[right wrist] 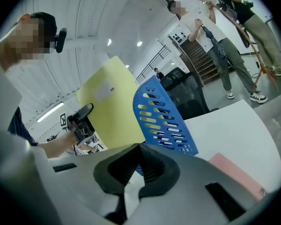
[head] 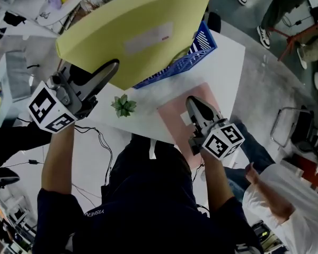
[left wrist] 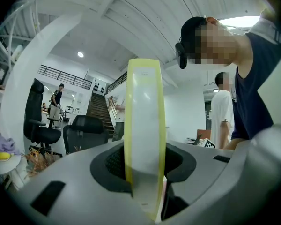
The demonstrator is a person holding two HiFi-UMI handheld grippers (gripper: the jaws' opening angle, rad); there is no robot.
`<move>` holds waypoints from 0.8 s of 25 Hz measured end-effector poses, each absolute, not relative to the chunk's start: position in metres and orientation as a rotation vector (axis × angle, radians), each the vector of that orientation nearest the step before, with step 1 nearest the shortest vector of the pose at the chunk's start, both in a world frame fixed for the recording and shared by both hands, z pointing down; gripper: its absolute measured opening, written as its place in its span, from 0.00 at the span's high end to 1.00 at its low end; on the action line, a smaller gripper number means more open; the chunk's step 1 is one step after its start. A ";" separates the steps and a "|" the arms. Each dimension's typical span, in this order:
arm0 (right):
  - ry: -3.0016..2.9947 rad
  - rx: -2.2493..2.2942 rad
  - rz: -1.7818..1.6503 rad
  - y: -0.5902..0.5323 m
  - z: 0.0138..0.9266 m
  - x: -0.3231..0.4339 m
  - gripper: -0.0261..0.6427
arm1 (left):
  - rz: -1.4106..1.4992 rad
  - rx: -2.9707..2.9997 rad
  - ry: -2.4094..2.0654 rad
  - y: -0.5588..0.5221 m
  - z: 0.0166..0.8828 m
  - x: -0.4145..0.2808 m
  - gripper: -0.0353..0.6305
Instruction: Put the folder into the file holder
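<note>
A large yellow folder (head: 138,30) with a pale label is held tilted in the air above a blue slotted file holder (head: 193,54) at the table's far side. My left gripper (head: 108,70) is shut on the folder's lower left edge. In the left gripper view the folder (left wrist: 145,125) stands edge-on between the jaws. My right gripper (head: 196,107) is shut with nothing in it, hovering over a pink folder (head: 175,118) lying flat. The right gripper view shows the yellow folder (right wrist: 110,107) beside the blue holder (right wrist: 161,121), whose lower part is hidden behind my right gripper (right wrist: 139,161).
A small green plant (head: 124,106) sits on the white table (head: 228,62) between the grippers. A person in white (head: 291,194) stands at the lower right. Other people and office chairs are around the table.
</note>
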State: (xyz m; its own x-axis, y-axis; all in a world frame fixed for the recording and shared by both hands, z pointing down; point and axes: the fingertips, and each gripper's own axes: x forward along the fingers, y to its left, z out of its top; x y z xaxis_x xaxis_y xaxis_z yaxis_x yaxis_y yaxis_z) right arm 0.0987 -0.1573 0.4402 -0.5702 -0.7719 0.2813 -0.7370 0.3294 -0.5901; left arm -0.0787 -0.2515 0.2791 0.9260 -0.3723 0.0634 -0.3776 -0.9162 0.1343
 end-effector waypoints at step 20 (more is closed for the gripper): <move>2.462 -1.496 -1.137 -0.159 0.457 0.103 0.95 | 0.070 2.963 -0.500 -0.270 0.305 -0.050 0.70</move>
